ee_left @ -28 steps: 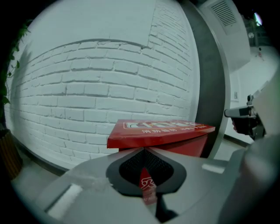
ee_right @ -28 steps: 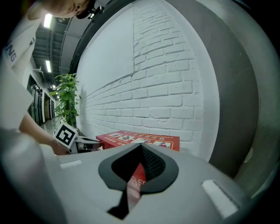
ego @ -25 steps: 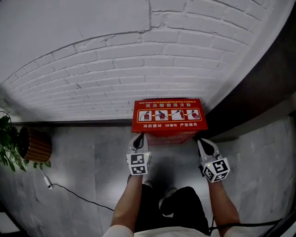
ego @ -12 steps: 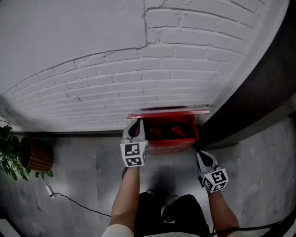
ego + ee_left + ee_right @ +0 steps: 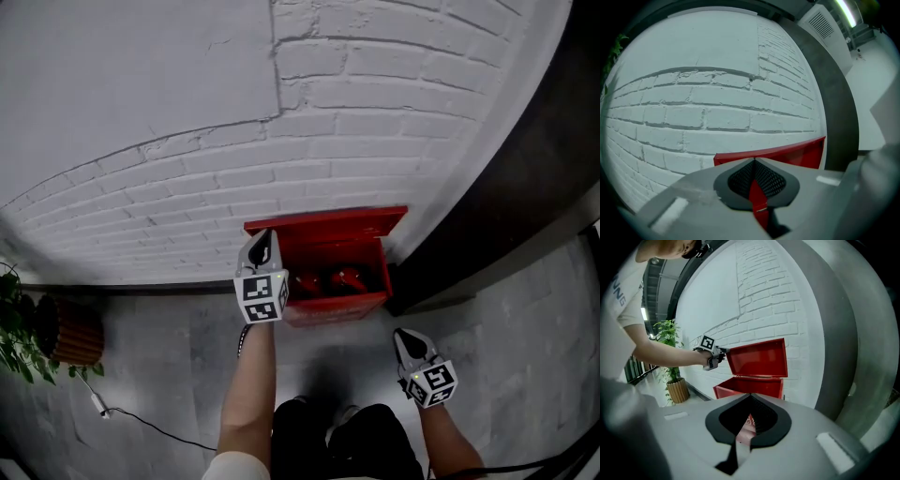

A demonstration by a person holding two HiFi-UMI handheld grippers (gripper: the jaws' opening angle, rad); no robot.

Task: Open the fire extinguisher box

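The red fire extinguisher box (image 5: 336,305) stands on the floor against the white brick wall. Its lid (image 5: 328,223) is raised and leans back toward the wall. Red extinguishers (image 5: 328,279) show inside. My left gripper (image 5: 263,237) is at the lid's left corner, shut on the lid's edge (image 5: 787,152); red shows between its jaws (image 5: 754,161). The right gripper view shows that gripper (image 5: 714,354) at the lid's (image 5: 757,357) corner. My right gripper (image 5: 404,337) hangs below and right of the box, apart from it, jaws (image 5: 751,398) shut on nothing.
A potted plant (image 5: 42,328) in a ribbed pot stands far left, with a thin cable (image 5: 150,422) on the grey floor. A dark column (image 5: 525,178) runs beside the box on the right. My legs and shoes (image 5: 328,422) are just in front of the box.
The lid has swung from closed to upright, lifted by my left gripper. My right gripper has dropped away from the box's right corner.
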